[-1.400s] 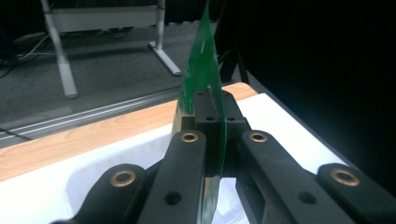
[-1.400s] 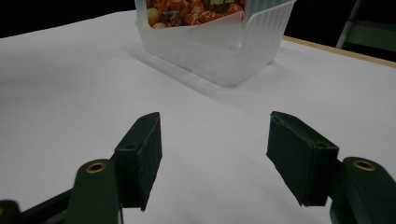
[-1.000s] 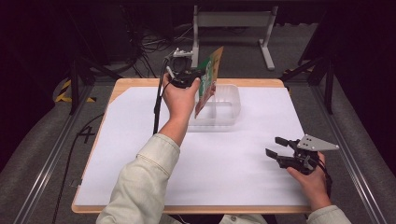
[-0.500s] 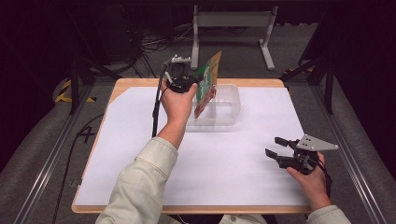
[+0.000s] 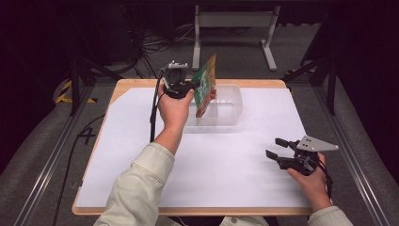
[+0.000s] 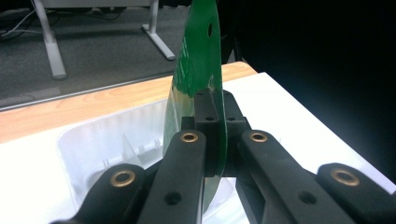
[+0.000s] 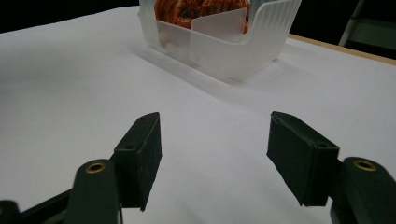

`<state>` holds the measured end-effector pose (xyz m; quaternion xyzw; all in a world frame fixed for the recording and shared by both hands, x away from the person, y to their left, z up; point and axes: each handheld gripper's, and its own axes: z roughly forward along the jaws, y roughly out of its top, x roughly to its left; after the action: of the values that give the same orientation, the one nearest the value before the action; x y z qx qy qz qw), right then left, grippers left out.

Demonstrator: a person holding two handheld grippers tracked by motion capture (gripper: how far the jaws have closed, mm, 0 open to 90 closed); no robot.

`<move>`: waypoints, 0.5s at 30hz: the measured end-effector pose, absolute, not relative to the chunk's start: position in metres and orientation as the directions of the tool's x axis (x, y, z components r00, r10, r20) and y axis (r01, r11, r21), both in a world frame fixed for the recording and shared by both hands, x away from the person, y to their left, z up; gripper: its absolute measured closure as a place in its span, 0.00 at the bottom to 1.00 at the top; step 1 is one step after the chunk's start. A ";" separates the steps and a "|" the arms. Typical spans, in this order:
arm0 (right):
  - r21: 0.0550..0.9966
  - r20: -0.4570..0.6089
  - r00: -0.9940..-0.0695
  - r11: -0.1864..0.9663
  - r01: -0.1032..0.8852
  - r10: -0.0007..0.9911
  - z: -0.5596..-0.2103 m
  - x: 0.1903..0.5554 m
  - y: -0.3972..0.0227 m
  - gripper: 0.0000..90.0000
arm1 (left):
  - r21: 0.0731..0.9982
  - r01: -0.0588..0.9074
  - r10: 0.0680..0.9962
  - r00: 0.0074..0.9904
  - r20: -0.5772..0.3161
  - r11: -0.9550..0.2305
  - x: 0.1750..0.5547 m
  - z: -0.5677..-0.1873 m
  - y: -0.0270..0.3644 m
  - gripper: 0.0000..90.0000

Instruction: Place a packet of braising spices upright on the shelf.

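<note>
Green snack packet (image 5: 205,87), judged light, thin and crushable, is pinched mid-edge by the closed left tongs (image 5: 190,86) above the plastic tub (image 5: 226,110); right tongs (image 5: 278,148) are held wide open, empty.

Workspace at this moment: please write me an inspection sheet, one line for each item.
Surface: wooden table covered by a white sheet.
Job's things: clear plastic tub on the sheet; green snack packet held tilted above it.
Clutter: nothing seen.
Grippers: left gripper shut on the packet over the tub; right gripper open, low over the sheet at near right, holding nothing.
Cables: black cable hangs from the left gripper; more cables on the floor behind.
Surroundings: grey floor, white stand behind the table, dark background.
</note>
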<state>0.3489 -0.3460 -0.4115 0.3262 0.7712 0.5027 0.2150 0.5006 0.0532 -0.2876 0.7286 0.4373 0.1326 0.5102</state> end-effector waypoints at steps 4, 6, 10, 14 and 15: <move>0.913 -0.004 -0.699 0.288 0.289 0.715 -0.412 0.350 -0.343 0.39 | 0.859 0.500 0.771 0.588 -0.244 -0.109 0.498 -0.291 0.056 1.00; 0.913 -0.006 -0.701 0.290 0.287 0.713 -0.412 0.351 -0.342 0.39 | 0.858 0.502 0.766 0.593 -0.247 -0.113 0.496 -0.293 0.056 1.00; 0.913 -0.002 -0.703 0.288 0.289 0.711 -0.413 0.353 -0.340 0.39 | 0.861 0.493 0.766 0.599 -0.234 -0.123 0.493 -0.294 0.057 1.00; 0.914 -0.003 -0.708 0.290 0.285 0.706 -0.412 0.354 -0.338 0.39 | 0.867 0.485 0.767 0.598 -0.231 -0.117 0.494 -0.294 0.060 0.94; 0.913 -0.003 -0.709 0.291 0.285 0.705 -0.412 0.354 -0.338 0.39 | 0.869 0.485 0.768 0.593 -0.239 -0.104 0.494 -0.294 0.061 0.87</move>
<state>0.3544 -0.3379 -0.4120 0.3190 0.7757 0.5028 0.2090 0.4945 0.0606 -0.2941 0.7299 0.4292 0.1381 0.5138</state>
